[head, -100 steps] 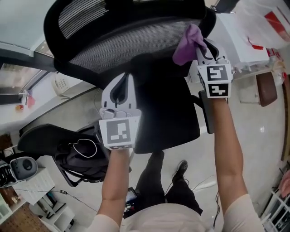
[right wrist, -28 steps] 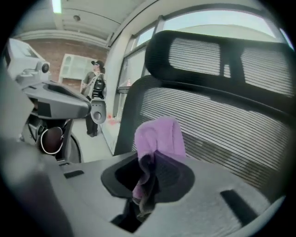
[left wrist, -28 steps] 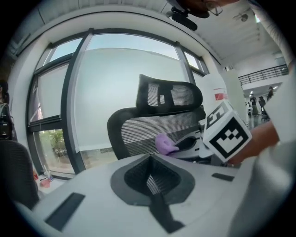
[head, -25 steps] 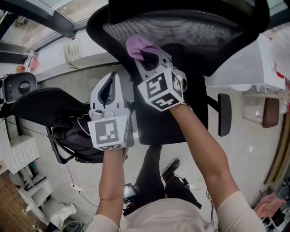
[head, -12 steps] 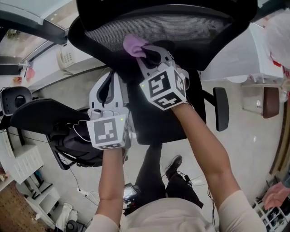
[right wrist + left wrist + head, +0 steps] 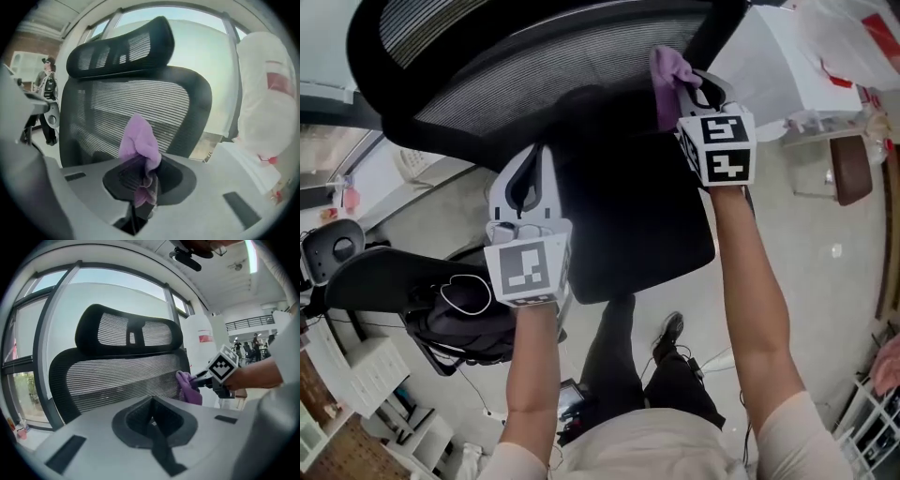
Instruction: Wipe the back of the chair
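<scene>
The black office chair's mesh back (image 6: 534, 75) fills the top of the head view, with its headrest (image 6: 126, 333) above it in the left gripper view. My right gripper (image 6: 694, 86) is shut on a purple cloth (image 6: 668, 67) and presses it against the right side of the mesh, close to the frame. The same cloth (image 6: 138, 140) stands up from the right gripper's jaws (image 6: 143, 180) before the chair back (image 6: 140, 108). My left gripper (image 6: 536, 159) hangs lower left, apart from the mesh, its jaws (image 6: 152, 423) shut on nothing. From the left gripper view, the cloth (image 6: 189, 385) touches the mesh's right edge.
A second black chair (image 6: 394, 267) with a dark bag (image 6: 459, 319) stands at the lower left. A white table (image 6: 806, 84) with a plastic bag is at the upper right. The holder's legs and shoe (image 6: 670, 333) are below the seat. A window is behind the chair.
My right gripper has carried the cloth from the left-middle of the mesh across to its right side. The left gripper has stayed in about the same place.
</scene>
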